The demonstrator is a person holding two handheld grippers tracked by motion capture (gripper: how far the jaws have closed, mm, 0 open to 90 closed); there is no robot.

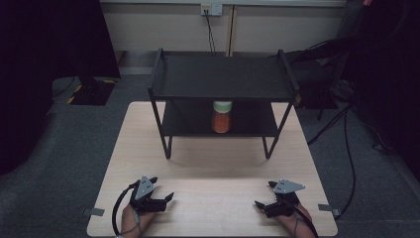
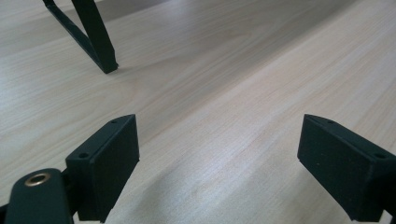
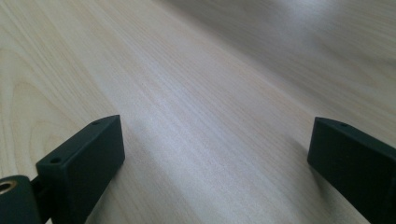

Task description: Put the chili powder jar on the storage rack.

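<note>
Both tongs, left (image 1: 159, 191) and right (image 1: 265, 194), are held spread wide and empty above the near edge of the pale wooden counter (image 1: 218, 168). Well apart from them, on the black metal two-tier shelf (image 1: 223, 79), a green-lidded jar of orange contents (image 1: 222, 117) is seen upright on the lower tier.

I'm looking at a pale wood-grain table (image 1: 213, 163), light beige with fine streaks running along it. A two-tier shelf rack (image 1: 223, 79) is sitting on it, all black, frame and boards. On the lower shelf a jar (image 1: 221, 117) is glowing orange with a pale green lid. I'm holding both grippers, left gripper (image 2: 219, 158) and right gripper (image 3: 217, 158), matte black jaws, grey plates on top. Carpet (image 1: 59, 144) is showing dark grey.
</note>
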